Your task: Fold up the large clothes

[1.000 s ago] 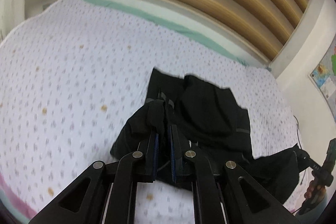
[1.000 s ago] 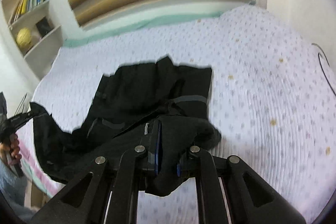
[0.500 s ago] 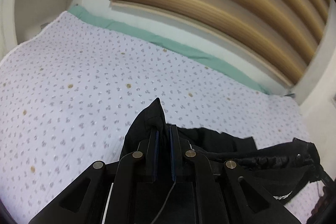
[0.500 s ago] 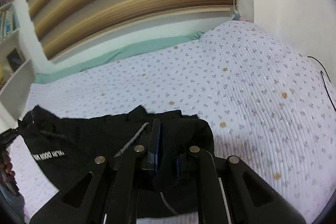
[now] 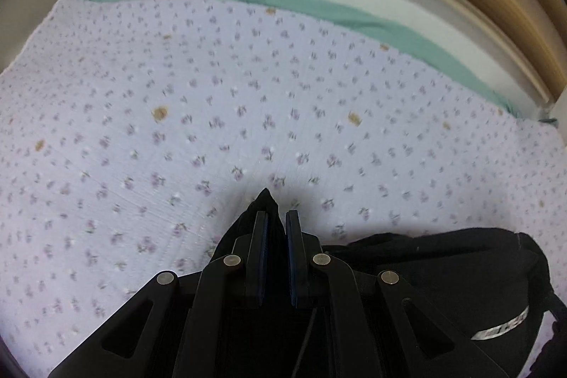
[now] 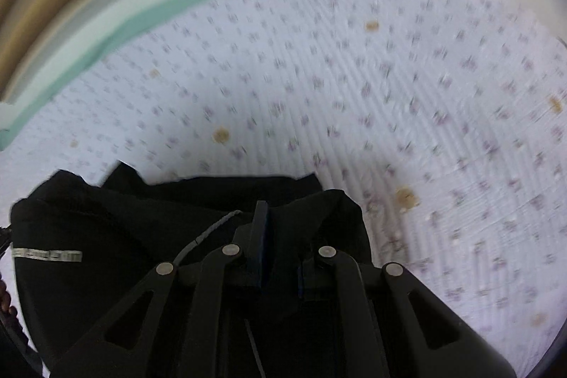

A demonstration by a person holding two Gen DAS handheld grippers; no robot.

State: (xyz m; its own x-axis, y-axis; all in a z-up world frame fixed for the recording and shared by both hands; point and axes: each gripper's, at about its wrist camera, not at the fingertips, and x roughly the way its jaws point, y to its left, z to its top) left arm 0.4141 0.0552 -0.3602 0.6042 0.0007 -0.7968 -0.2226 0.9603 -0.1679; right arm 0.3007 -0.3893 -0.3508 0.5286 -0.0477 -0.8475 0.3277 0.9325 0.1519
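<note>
Two corners of the black garment [image 5: 443, 275] are clamped, one in the left gripper [image 5: 275, 218] and one in the right gripper [image 6: 280, 218], over the bed [image 5: 212, 116]'s near edge; I'd keep both level and lay it flat.

You had a black garment [image 5: 443, 275] bunched over the flowered bedspread [image 5: 248, 116], stretched between your two tools. One pointed corner [image 5: 265, 201] stuck up from the left pinch; a wider fold [image 6: 329, 211] draped over the right pinch. A grey printed strip [image 6: 48, 255] showed on the cloth, and a thin drawcord [image 6: 209, 234] trailed across it.
</note>
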